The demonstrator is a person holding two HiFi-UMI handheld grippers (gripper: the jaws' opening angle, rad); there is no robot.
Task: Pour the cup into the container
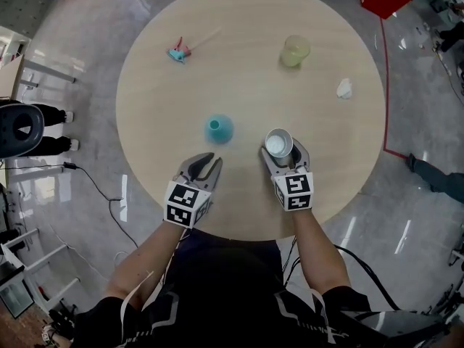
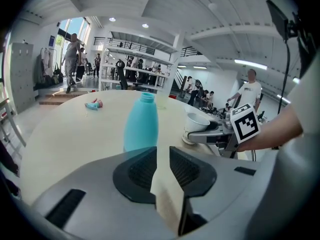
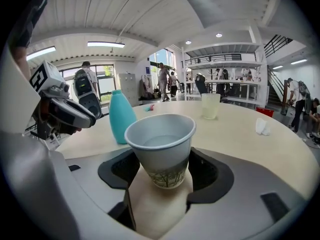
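A round, pale wooden bench [image 1: 239, 78] carries everything. Near its front edge stands the white paper cup with a tree print near its base [image 3: 161, 144], upright on the wood, with what looks like clear liquid inside. The right hand-held gripper [image 1: 281, 152] has this cup between its jaws. In the right gripper view the ribbed pads lie against the cup's lower sides, so the gripper is holding it.

The left hand-held gripper [image 2: 162, 154] rests low over the bench edge, well to the left of the cup. Its jaws stand narrowly apart with only bare wood showing in the gap – nothing is between them. Just beyond its tips stands a teal plastic bottle with a rounded body and a short neck [image 1: 220, 128], upright and untouched.

The container – a translucent, yellowish plastic tumbler [image 1: 295, 51] – sits on the far right part of the bench, well apart from the cup. A crumpled white tissue [image 1: 345, 88] lies to its right, near the rim. On the far left lies a small pink-and-teal object with a thin stick [image 1: 177, 52].
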